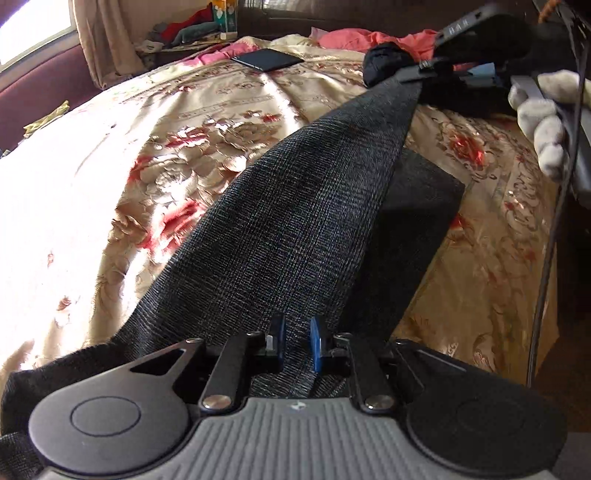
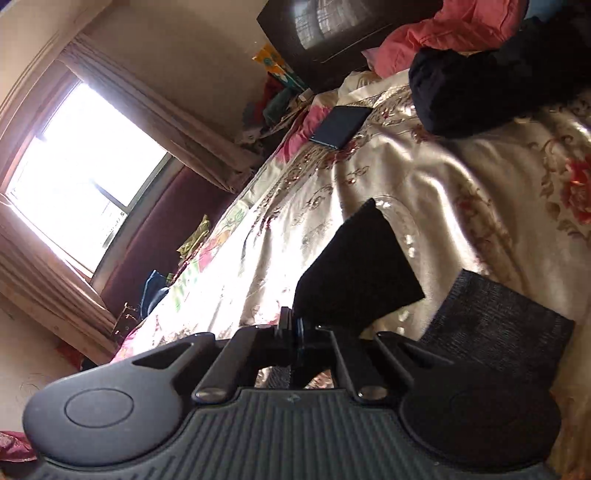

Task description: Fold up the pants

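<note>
Dark grey woven pants (image 1: 295,206) stretch taut above the floral bedspread (image 1: 184,155) between both grippers. My left gripper (image 1: 297,341) has its blue pads close together, shut on the near end of the pants. My right gripper (image 1: 428,68) shows at the top right of the left wrist view, shut on the far end, held by a white-gloved hand (image 1: 543,122). In the right wrist view, my right gripper (image 2: 293,325) is shut on a dark corner of the pants (image 2: 354,266). A lower layer of the pants (image 2: 495,328) hangs to the right.
A dark phone (image 1: 267,59) lies on the bed at the far side. A black bundle of cloth (image 2: 480,92) and pink bedding (image 1: 354,38) sit near the headboard (image 2: 332,29). A window (image 2: 81,177) with curtains is to the left. A cable (image 1: 550,258) hangs at right.
</note>
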